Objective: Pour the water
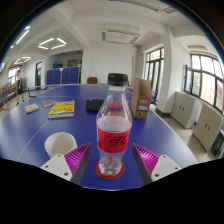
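Observation:
A clear plastic bottle [113, 125] with a black cap and a red label stands upright on a round red coaster [111, 171] on the blue table [35, 128]. It looks mostly empty, with little liquid showing at the bottom. My gripper [112, 149] is open. The bottle stands between the two pink pads [78, 158], with a gap at each side. A pale paper cup [59, 143] stands just left of the left finger, with its mouth facing up.
Farther back on the table lie a yellow book [62, 109], a black flat object [94, 104] and a white sheet [32, 108]. A brown box [141, 98] stands behind the bottle to the right. Windows and cabinets line the right wall.

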Demonstrator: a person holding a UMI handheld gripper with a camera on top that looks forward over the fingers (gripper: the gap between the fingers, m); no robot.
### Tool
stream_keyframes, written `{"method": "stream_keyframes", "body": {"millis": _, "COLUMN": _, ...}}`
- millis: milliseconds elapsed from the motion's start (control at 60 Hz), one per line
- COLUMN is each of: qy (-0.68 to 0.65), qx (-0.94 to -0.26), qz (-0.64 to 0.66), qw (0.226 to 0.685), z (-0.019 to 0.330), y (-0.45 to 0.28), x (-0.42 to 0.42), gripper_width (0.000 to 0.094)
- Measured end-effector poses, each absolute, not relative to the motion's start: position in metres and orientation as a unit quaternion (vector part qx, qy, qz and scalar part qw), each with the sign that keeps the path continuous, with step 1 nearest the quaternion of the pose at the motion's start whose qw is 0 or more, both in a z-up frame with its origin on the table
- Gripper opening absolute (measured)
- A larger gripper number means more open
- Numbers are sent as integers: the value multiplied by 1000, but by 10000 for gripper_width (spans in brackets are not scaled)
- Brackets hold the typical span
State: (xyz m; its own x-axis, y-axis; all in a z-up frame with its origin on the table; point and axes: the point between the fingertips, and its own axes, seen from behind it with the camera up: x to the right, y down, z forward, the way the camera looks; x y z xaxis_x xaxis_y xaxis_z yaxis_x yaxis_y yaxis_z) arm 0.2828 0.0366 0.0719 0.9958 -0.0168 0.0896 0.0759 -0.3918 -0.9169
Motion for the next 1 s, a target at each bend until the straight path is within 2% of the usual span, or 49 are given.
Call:
{"method": "stream_keyframes", "body": {"millis": 17, "qy": -15, "qx": -836, "qz": -41, "qw": 547, "z": 81, "y": 11, "x": 277, "gripper_width": 853}}
{"method": "stream_keyframes", "body": {"millis": 133, "qy": 16, "qx": -855, "qz": -53, "qw": 516, "z": 98, "y": -38, "x": 273, "gripper_width": 847}}
{"method": "stream_keyframes", "body": {"millis": 250, "qy": 40, "qx": -870, "qz": -39, "qw": 490, "z": 136, "y": -138, "x": 243, "gripper_width": 854}}
{"method": "stream_keyframes", "body": {"millis": 267, "qy": 42, "qx": -872, "qz": -41, "qw": 486, "z": 139, "y": -134, "x": 237, "gripper_width": 856}}
{"method": "stream_keyframes", "body": {"millis": 383, "qy": 46, "qx": -876, "qz": -63, "qw": 476, "z": 173, "y": -229, "x": 218, "gripper_width": 852}}
{"method": "stream_keyframes", "body": {"millis": 533, "qy": 59, "qx": -876, "qz": -69, "qw": 474, "z": 209, "y": -306, "x": 190, "gripper_width": 852}}
{"method": "stream_keyframes", "body": {"millis": 717, "qy": 61, "qx": -867, "qz": -83, "qw": 487, "z": 231, "y": -361, "x": 174, "gripper_width": 852}}
{"method": "stream_keyframes", "body": {"millis": 1000, "qy": 57, "qx": -853, "qz": -93, "qw": 510, "z": 252, "y": -390, "x": 166, "gripper_width": 853}}
